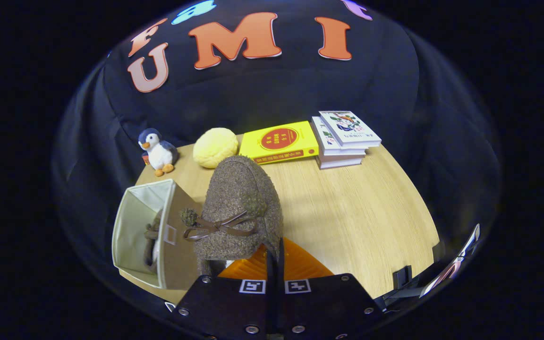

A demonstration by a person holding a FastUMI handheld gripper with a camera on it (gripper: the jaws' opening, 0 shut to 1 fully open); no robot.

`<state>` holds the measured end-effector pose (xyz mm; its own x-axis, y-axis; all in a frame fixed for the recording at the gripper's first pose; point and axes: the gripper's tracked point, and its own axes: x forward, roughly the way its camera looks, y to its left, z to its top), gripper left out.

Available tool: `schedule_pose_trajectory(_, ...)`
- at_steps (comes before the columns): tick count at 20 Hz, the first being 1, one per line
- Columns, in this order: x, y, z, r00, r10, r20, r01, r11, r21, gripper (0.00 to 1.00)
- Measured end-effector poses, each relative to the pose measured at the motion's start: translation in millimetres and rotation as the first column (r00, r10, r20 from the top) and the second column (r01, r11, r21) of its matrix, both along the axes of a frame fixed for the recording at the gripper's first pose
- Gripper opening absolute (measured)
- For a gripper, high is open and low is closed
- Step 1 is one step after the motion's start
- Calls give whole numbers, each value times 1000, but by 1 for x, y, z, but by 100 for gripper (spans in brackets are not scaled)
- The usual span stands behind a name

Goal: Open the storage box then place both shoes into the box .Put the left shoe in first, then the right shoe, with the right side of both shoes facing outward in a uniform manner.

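In the gripper view, the gripper (pixel 274 264) has its fingers drawn close together, pinching the heel edge of a fuzzy brown shoe (pixel 241 212), which is held up with its toe pointing straight ahead, away from the fingers. The bow (pixel 220 225) sits on top near the fingers. The storage box (pixel 142 231) stands open on the wooden table (pixel 361 212), down and to the left of the held shoe, with the other shoe (pixel 151 238) already inside. Judging by this, the coming move is leftward and down, turning the shoe's long axis to match the one in the box.
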<state>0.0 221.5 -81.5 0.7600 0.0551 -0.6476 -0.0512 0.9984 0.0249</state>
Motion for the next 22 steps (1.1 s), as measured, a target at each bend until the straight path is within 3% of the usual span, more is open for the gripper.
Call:
schedule_pose_trajectory(6, -9, 110, 23, 997, 68, 24, -69, 996, 51, 1)
schedule_pose_trajectory(11, -15, 172, 13, 994, 106, -11, -105, 993, 59, 0)
schedule_pose_trajectory(22, -19, 193, -40, 993, 42, -108, -52, 995, -86, 1)
